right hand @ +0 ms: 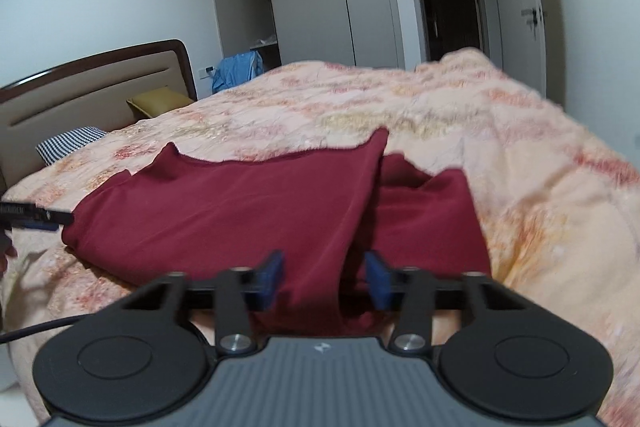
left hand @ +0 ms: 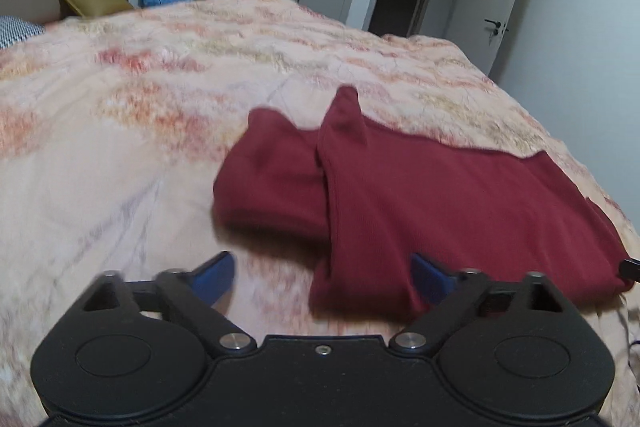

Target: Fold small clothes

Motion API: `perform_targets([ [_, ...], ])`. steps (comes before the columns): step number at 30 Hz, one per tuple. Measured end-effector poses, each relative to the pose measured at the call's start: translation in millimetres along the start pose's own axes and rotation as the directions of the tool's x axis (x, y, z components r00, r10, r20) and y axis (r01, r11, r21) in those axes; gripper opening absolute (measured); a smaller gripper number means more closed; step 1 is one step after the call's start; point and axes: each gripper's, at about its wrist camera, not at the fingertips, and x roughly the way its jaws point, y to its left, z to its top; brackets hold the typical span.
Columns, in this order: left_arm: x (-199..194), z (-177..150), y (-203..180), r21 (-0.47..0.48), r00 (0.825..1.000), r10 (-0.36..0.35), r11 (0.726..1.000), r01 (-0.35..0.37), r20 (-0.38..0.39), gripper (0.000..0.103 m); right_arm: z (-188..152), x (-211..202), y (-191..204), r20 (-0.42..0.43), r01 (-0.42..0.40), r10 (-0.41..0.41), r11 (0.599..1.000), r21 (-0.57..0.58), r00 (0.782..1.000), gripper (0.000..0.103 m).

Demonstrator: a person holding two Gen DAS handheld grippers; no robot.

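Our right gripper (right hand: 324, 277) has its jaws partly closed around a raised fold of the red garment (right hand: 224, 211) at its near edge — the cloth stands between the blue pads, yet a gap shows beside the right pad, so we cannot tell whether the pinch is firm. Our left gripper (left hand: 322, 277) has its jaws spread wide; the garment's near corner lies against the inner side of the right pad while the left pad hangs over bare bedspread (left hand: 120, 131), and nothing is pinched. The garment (left hand: 440, 195) lies on the bed, near its front edge, spread mostly flat with one side already turned over onto the body and a peak of cloth sticking up at the far edge. We judge the folding begun but not far along — one flap is laid in, the long body is still unfolded, and the edges are uneven. Both grippers sit low at the near hem, pointing forward and somewhat down across the bed, right at one end of the garment and left at the other.
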Motion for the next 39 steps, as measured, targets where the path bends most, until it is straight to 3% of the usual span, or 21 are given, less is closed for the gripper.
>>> perform_targets([
  [3,0,-6,7,-0.045,0.999,-0.034,0.998,0.033,-0.009,0.069,-7,-1,-7,-0.014,-0.008,0.009,0.998,0.060,1.000,0.033],
  [5,-1,-5,8,-0.056,0.998,-0.056,0.997,0.056,-0.006,0.051,-11,-4,-11,-0.021,-0.018,0.020,0.995,0.097,1.000,0.024],
  [10,1,1,9,-0.099,0.996,-0.087,0.991,0.086,-0.008,0.014,-12,-7,-9,-0.026,-0.013,0.015,0.995,0.097,1.000,0.011],
  [11,0,3,9,-0.111,0.996,-0.088,0.990,0.086,-0.009,0.012,-12,-9,-8,-0.022,-0.004,0.006,0.995,0.096,1.000,0.010],
  [15,-24,12,3,-0.144,0.995,-0.091,0.985,0.094,0.030,0.009,-2,-26,-10,0.034,-0.002,-0.002,0.993,0.122,0.999,0.008],
  [18,-38,16,-2,-0.181,0.997,-0.076,0.981,0.073,-0.011,0.008,5,-47,-13,0.062,-0.015,0.006,0.987,0.161,0.998,0.008],
  [27,-75,-30,-2,-0.295,0.994,-0.096,0.952,0.079,-0.043,0.008,-29,-80,-17,-0.006,0.013,-0.012,0.970,0.243,1.000,0.007],
  [32,-87,-44,-5,-0.259,0.996,-0.080,0.964,0.066,-0.045,0.008,-41,-105,-7,-0.031,0.039,-0.034,0.979,0.199,0.999,0.007],
  [39,-75,-55,-2,-0.234,0.995,-0.066,0.971,0.048,-0.072,0.012,-63,-92,-9,-0.063,0.066,-0.052,0.969,0.237,0.997,0.009],
])
